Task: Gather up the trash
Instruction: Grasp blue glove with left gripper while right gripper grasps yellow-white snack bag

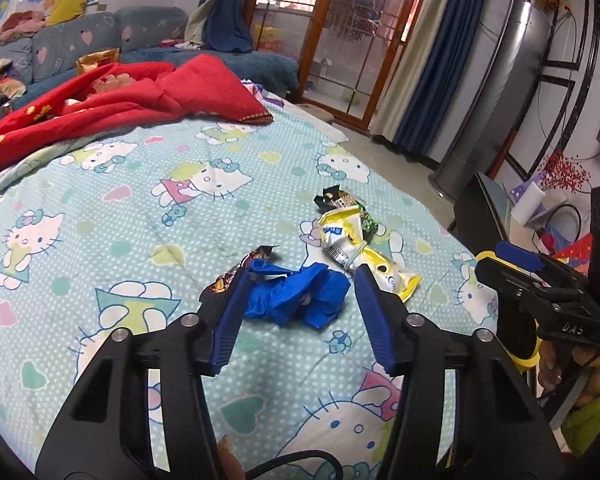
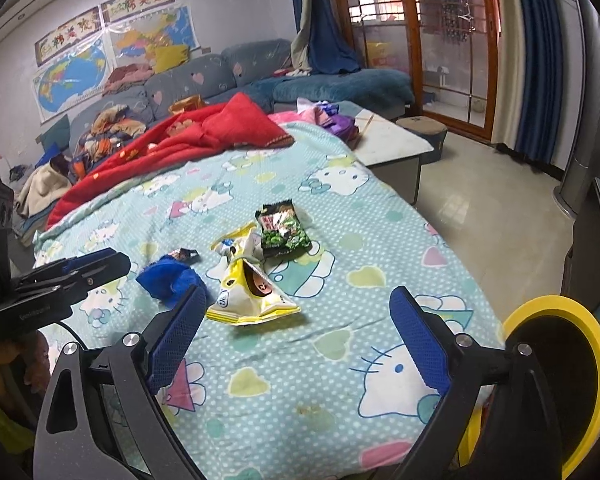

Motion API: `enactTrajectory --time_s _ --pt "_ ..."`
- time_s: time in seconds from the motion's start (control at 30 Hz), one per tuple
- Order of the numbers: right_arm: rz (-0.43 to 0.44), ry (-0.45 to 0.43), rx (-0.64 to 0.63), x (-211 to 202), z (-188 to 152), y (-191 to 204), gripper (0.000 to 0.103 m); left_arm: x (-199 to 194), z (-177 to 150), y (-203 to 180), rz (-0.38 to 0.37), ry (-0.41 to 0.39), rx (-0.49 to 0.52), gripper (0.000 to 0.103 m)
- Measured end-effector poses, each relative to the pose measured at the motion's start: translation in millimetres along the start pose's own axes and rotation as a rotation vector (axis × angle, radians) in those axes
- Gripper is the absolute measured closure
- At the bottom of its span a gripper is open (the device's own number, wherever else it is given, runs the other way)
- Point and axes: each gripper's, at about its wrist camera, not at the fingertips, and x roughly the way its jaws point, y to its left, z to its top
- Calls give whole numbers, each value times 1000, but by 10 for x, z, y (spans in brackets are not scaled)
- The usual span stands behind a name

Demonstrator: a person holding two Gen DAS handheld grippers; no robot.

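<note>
Left gripper [image 1: 300, 276] is straddling the crumpled blue wad [image 1: 295, 298]: the wad sits directly between its two blue pads, a bit ahead of the fingertips. The left pad looks to be at or very near the wad's edge, while the right pad is clearly apart, so the jaws are spread and not yet pinching. The wad's long axis runs roughly across the jaw gap, so closing should squeeze it lengthwise. A small dark wrapper [image 1: 239, 270] lies just left of and behind the left finger, partly hidden by it. Right gripper [image 2: 295, 292] is spread wide and empty. The yellow snack bag [image 2: 247, 298] lies just ahead between its fingertips, nearer the left finger, with its long axis pointing away from the gripper. The green-black snack bag [image 2: 283, 232] is further ahead, touching or just overlapping the yellow one. All the trash sits on the cartoon-cat quilt [image 2: 340, 420]. Likely split: the left hand takes the blue wad, the right hand the yellow bag. The left wrist view shows the pad-to-wad gap. The right wrist view shows the green-black bag in full, and only there does a yellow-rimmed disc [image 2: 568, 380] show by the right finger. No bin is visible in either view.
</note>
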Motion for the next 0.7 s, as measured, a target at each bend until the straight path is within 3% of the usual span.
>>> enactTrajectory --time_s 0.33,0.57,0.7 --pt "64 78 6 398 9 66 15 238 -61 67 -2 79 -3 73" --pt "105 134 28 663 89 81 18 379 -132 92 -8 124 0 76" --pt "138 183 23 810 112 111 24 403 -154 85 -13 134 4 80"
